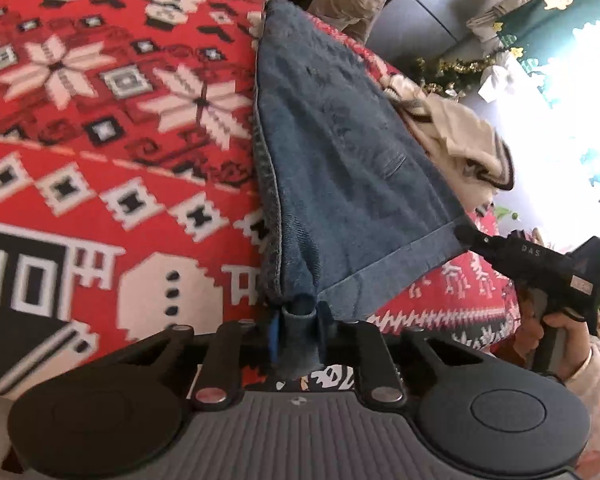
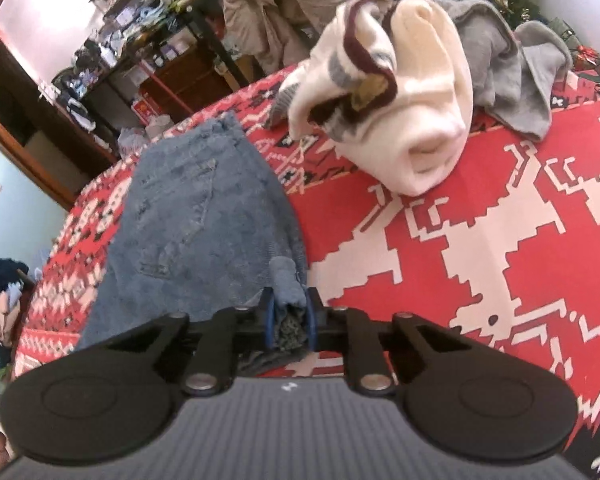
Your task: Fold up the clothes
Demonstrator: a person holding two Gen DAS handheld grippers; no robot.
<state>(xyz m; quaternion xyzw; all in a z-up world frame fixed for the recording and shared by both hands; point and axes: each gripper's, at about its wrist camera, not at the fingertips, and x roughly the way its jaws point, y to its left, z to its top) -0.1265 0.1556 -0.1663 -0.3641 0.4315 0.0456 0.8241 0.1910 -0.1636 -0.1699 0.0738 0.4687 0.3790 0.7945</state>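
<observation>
A blue garment [image 1: 340,140] lies stretched over the red patterned table cover [image 1: 100,120]. My left gripper [image 1: 300,320] is shut on its near corner, and a fold of blue cloth bunches between the pads. In the left wrist view my right gripper [image 1: 464,235] pinches the other near corner at the hem, so the edge runs taut between the two. In the right wrist view the right gripper [image 2: 290,320] is shut on a wad of the blue garment [image 2: 188,208], which spreads away up and to the left.
A crumpled cream garment with dark trim [image 2: 420,100] and a grey garment [image 2: 500,60] lie on the red cover [image 2: 500,220] beyond the right gripper. A beige jacket [image 2: 268,12] and cluttered shelves [image 2: 140,40] stand behind the table. A hand [image 1: 560,332] holds the right gripper's handle.
</observation>
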